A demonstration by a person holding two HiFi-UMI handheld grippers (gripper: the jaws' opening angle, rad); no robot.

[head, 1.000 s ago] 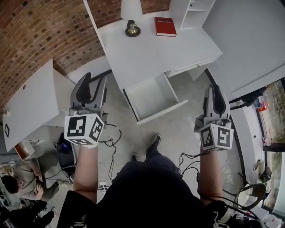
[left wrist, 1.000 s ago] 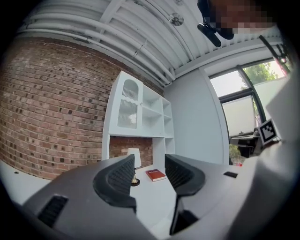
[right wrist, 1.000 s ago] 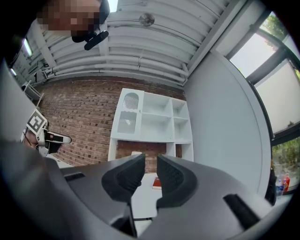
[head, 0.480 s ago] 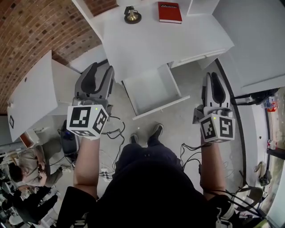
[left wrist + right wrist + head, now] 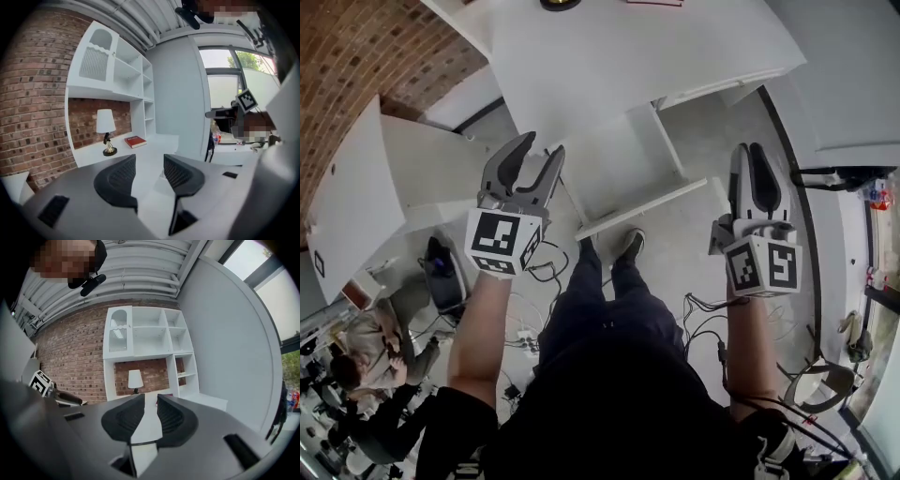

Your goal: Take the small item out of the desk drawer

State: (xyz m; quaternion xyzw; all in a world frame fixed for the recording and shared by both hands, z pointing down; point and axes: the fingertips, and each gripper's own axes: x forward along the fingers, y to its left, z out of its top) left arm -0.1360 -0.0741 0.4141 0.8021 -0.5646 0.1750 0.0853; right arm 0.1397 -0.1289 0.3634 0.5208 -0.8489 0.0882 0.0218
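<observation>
Closest to the person, just on the near side of the drawer (image 5: 642, 207), two shoes (image 5: 628, 247) stand on the grey floor (image 5: 694, 248). The drawer is pulled out wide from under the white desk (image 5: 628, 66). The left gripper (image 5: 539, 157) hangs over the drawer's left edge. Its two fingers are spread wide with nothing between them. The right gripper (image 5: 748, 167) is off to the drawer's right side, over the floor. Its fingers have just a thin gap and hold nothing. The small item should be inside the drawer, but I cannot see it. The part of the drawer that shows looks white and bare, and the left gripper covers one corner. I think the job is only starting, and reaching in comes next. To do it well, the person should first look down into the drawer and find the item, maybe in the hidden left corner or far back under the desk. Then the open left gripper should go straight down, one finger on each side of the item, and close softly so it does not skid away. Beyond the drawer, at the back of the desk, stand a lamp (image 5: 105, 126) and a red book (image 5: 136, 141). Behind them, white shelves (image 5: 150, 333) rise against a brick wall (image 5: 33, 93).
</observation>
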